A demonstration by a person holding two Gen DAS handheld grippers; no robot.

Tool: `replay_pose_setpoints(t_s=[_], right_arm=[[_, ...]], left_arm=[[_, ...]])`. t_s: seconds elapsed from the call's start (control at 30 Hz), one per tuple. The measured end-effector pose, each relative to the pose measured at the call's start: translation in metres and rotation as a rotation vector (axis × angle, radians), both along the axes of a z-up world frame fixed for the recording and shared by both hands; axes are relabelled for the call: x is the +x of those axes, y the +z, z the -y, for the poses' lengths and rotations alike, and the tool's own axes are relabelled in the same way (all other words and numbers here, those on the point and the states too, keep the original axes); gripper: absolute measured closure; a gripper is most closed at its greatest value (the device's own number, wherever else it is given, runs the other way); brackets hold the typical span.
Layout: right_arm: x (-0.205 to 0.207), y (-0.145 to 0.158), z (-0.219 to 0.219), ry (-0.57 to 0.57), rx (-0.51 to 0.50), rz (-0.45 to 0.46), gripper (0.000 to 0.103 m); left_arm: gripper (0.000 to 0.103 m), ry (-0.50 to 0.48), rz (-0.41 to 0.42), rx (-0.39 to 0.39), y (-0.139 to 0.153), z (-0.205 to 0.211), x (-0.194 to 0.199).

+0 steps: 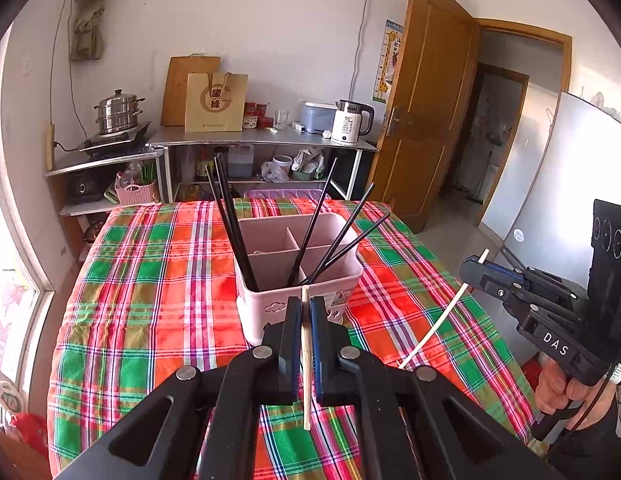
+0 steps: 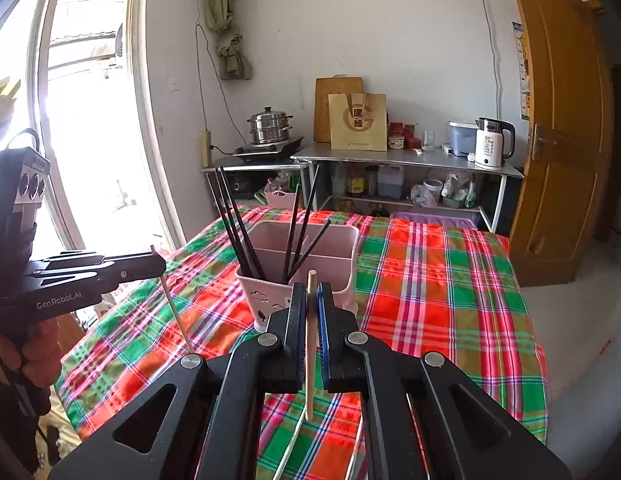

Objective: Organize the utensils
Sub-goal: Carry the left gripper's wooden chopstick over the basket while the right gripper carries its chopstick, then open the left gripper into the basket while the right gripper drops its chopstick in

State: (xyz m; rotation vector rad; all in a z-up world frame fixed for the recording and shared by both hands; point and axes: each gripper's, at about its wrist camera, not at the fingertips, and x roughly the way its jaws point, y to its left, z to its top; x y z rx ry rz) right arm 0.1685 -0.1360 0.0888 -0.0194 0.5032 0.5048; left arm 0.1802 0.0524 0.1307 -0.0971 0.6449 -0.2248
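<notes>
A pink divided utensil holder [image 1: 298, 276] stands on the plaid tablecloth [image 1: 150, 280], with several black chopsticks [image 1: 230, 216] leaning in its compartments; it also shows in the right wrist view [image 2: 306, 268]. My left gripper [image 1: 305, 308] is shut on a pale wooden chopstick [image 1: 306, 364], held upright just in front of the holder. My right gripper [image 2: 311, 296] is shut on another pale chopstick [image 2: 310, 344], also near the holder. The right gripper shows in the left wrist view [image 1: 476, 272] with its chopstick [image 1: 434, 328] slanting down. The left gripper shows at the left of the right wrist view [image 2: 156, 266].
Behind the table are metal counters [image 1: 262, 138] with a steamer pot [image 1: 118, 112], a paper bag [image 1: 215, 102] and a white kettle [image 1: 350, 122]. A wooden door [image 1: 426, 100] stands open at the right. A window [image 2: 90, 120] is at the left. A wire rack [image 2: 294, 444] lies under my right gripper.
</notes>
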Motion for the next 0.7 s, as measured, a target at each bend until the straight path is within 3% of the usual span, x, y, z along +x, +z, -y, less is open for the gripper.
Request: replay_pose_setpoints(t_s=[0.47, 0.7], right_arm=[[0.031, 0.045, -0.026, 0.024, 0.100, 0.097, 0.098], [0.053, 0.062, -0.040, 0.008, 0.127, 0.137, 0.098]], left_arm=[[0.099, 0.026, 0.120, -0.032, 0.078, -0.021, 0.035], [0.099, 0.038, 0.151, -0.009, 0.095, -0.020, 0.066]])
